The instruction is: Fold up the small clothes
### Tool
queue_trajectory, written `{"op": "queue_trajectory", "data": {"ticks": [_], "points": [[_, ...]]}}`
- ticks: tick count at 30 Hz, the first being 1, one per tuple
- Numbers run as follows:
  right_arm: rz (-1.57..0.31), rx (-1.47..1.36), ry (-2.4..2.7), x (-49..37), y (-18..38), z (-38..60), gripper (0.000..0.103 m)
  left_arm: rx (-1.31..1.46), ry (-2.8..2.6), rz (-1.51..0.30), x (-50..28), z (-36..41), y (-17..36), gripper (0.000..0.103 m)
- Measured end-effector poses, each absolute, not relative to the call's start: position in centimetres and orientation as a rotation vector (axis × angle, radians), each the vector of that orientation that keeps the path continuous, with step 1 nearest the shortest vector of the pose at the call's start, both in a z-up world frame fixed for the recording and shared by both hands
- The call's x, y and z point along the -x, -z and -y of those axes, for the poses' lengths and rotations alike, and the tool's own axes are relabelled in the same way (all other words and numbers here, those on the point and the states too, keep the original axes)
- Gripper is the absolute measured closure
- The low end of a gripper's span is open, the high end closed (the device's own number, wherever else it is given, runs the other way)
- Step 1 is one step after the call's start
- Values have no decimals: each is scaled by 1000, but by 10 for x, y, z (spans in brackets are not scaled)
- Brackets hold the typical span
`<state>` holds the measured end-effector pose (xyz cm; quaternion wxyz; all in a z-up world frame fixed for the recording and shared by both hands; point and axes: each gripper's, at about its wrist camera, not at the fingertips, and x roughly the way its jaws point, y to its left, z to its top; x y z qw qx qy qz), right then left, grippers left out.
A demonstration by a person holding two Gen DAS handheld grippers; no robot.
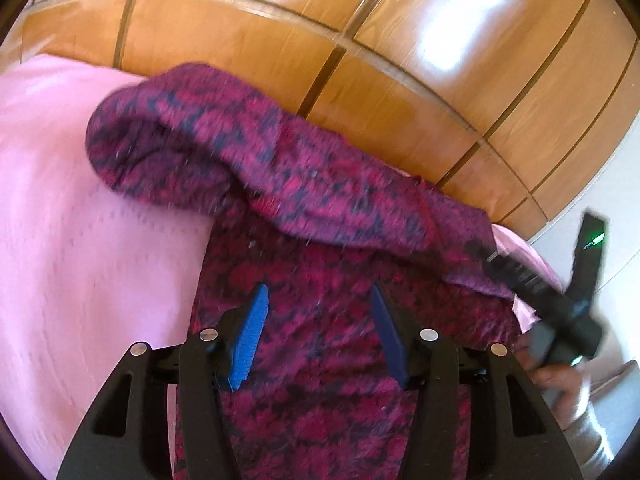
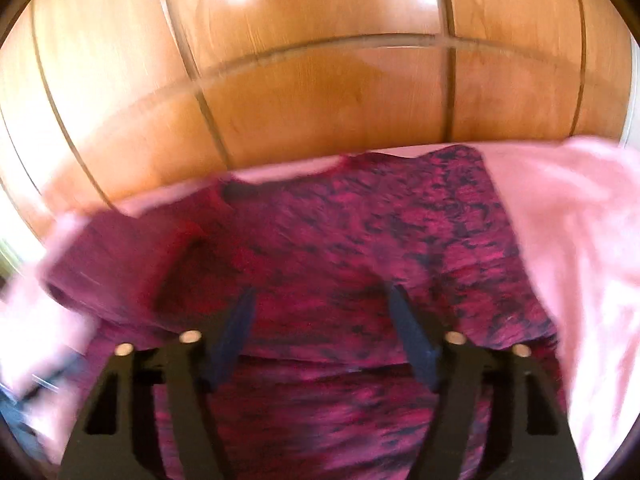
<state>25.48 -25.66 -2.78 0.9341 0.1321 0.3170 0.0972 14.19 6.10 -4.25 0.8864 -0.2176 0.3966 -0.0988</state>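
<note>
A small magenta knit garment (image 1: 320, 360) with dark blotches lies on a pink bedcover (image 1: 80, 240). One part of it (image 1: 240, 152) is folded over across its far end. My left gripper (image 1: 319, 290) hovers over the garment's middle, blue pads apart, nothing pinched between them. At the garment's right edge the black body of my right gripper (image 1: 560, 308) shows blurred, with a hand (image 1: 560, 384) behind it. In the right wrist view the garment (image 2: 360, 248) fills the centre. My right gripper (image 2: 320, 292) stands open above it, dark blue pads on either side of the fabric.
Glossy wooden wardrobe doors (image 1: 360, 40) rise just past the bed's far edge; they also fill the top of the right wrist view (image 2: 320, 80). Pink bedcover (image 2: 580, 260) spreads to the garment's right. A white wall (image 1: 616, 184) shows at far right.
</note>
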Motion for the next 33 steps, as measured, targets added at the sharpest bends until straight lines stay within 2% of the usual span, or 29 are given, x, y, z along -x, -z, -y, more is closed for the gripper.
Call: {"op": "queue_trajectory", "data": {"ticks": [6, 8, 9, 10, 12, 13, 15, 23, 27, 29, 33], "points": [[-719, -322, -467, -273, 11, 200, 37, 472, 192, -819, -140, -63, 56, 51], [-756, -304, -489, -284, 15, 178, 41, 493, 195, -818, -137, -68, 58, 51], [-779, -285, -484, -292, 19, 166, 52, 505, 198, -817, -136, -71, 57, 51], [-797, -274, -470, -297, 22, 159, 56, 522, 202, -816, -135, -74, 56, 51], [-801, -278, -448, -300, 24, 153, 74, 555, 206, -803, -132, -83, 52, 51], [-795, -284, -446, -301, 21, 153, 78, 568, 195, -794, -133, -89, 50, 51], [-772, -274, -437, -298, 10, 154, 96, 556, 126, -793, -138, -101, 47, 51], [-618, -256, -436, -273, -39, 176, 98, 610, -152, -828, -154, -143, 49, 51], [-518, -247, -421, -263, -69, 188, 98, 607, -152, -847, -168, -142, 49, 51], [-486, -234, -403, -259, -78, 194, 98, 623, -144, -845, -175, -140, 49, 46], [-445, -227, -354, -251, -88, 218, 98, 558, -194, -855, -194, -132, 49, 46]]}}
